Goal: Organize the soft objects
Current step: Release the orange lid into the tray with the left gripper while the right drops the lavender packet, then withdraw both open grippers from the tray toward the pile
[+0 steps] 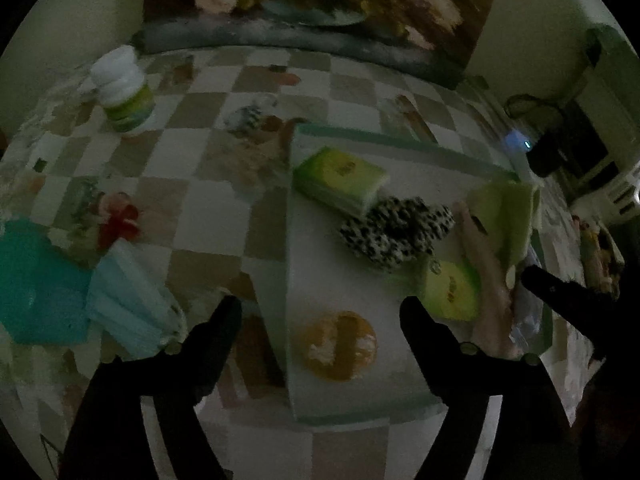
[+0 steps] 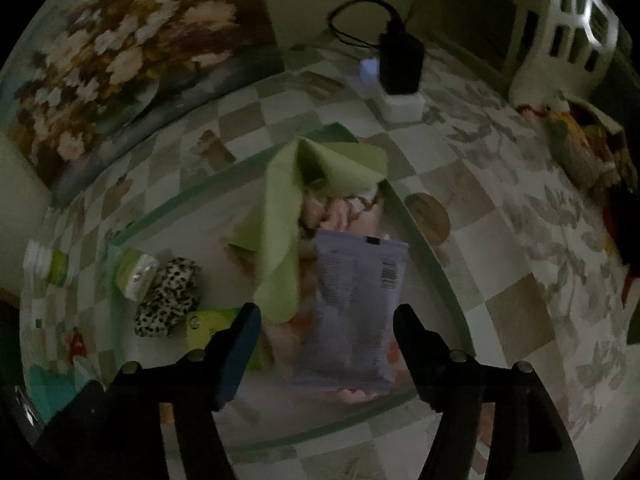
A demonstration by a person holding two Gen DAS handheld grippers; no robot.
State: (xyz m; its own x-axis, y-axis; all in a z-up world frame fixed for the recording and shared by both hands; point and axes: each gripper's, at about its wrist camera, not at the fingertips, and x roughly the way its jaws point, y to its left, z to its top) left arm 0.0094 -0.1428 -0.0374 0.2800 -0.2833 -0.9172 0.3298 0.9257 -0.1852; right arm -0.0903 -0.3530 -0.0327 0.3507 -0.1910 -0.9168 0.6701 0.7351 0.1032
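Soft objects lie gathered on a white tray [image 1: 360,288] with a green rim, set on a checkered tablecloth [image 1: 208,184]: a green tissue pack [image 1: 340,180] toward the tray's far left corner, a leopard-print scrunchie [image 1: 396,232] near its middle, a second green pack [image 1: 452,290] just beside the scrunchie, an orange round item [image 1: 340,346] by the near edge, and a green cloth [image 2: 296,216] and a purple pouch [image 2: 352,312] toward the right edge. The left gripper [image 1: 320,320] stands spread above the orange item, pinching nothing. The right gripper [image 2: 326,330] is also spread, the pouch lying between its fingers without touching them. Blue face masks [image 1: 128,300] rest off the tray, near the table's left edge.
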